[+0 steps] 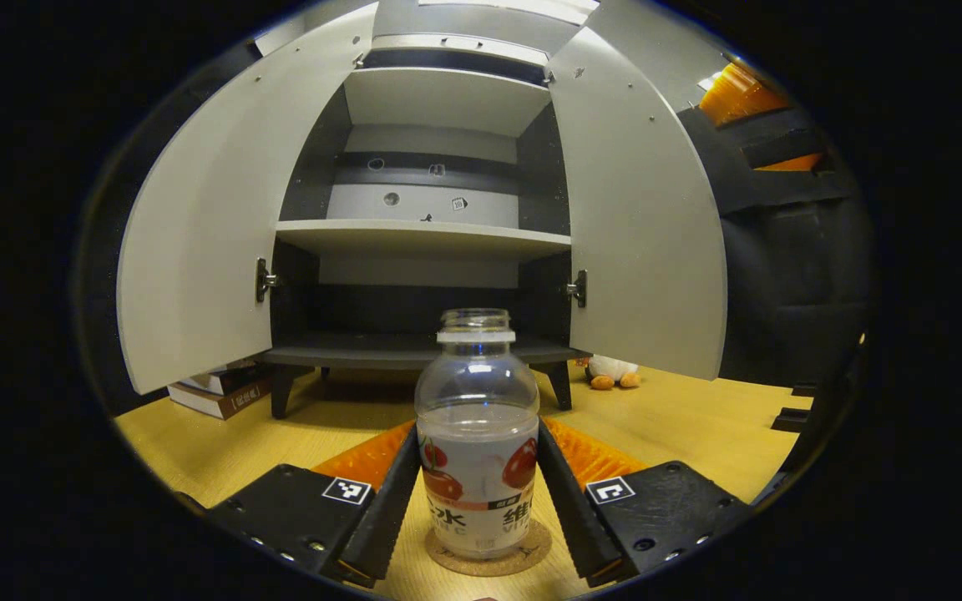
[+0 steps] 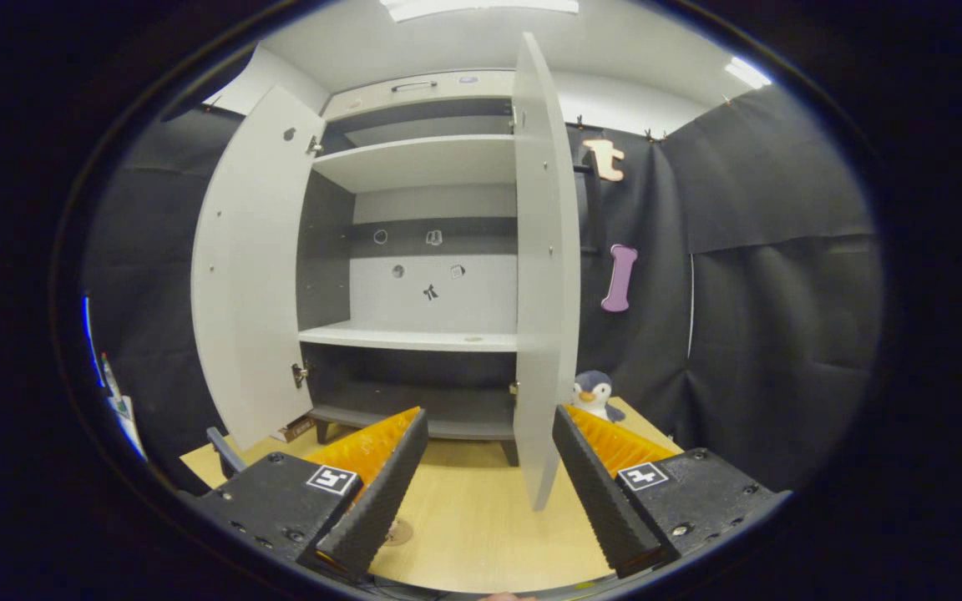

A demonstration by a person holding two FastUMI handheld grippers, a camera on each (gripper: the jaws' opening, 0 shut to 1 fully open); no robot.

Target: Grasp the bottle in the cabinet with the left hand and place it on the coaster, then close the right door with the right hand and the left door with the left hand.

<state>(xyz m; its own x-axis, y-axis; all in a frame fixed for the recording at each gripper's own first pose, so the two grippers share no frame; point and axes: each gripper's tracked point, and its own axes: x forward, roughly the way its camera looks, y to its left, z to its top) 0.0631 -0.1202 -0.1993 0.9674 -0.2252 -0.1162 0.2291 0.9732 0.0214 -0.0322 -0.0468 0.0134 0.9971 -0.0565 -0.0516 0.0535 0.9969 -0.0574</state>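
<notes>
Black cloth (image 2: 773, 275) drapes the booth on every side, under a white ceiling (image 2: 481, 37) with a bright light panel (image 2: 481, 7). Pale wooden table (image 2: 481, 517) below — a stack of books (image 1: 218, 391) at one end, a plush penguin (image 2: 594, 394) propped against the cloth.

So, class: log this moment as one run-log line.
bottle: upright on coaster | left gripper: around bottle, contact unclear | right gripper: open, facing right door | both doors open
</notes>
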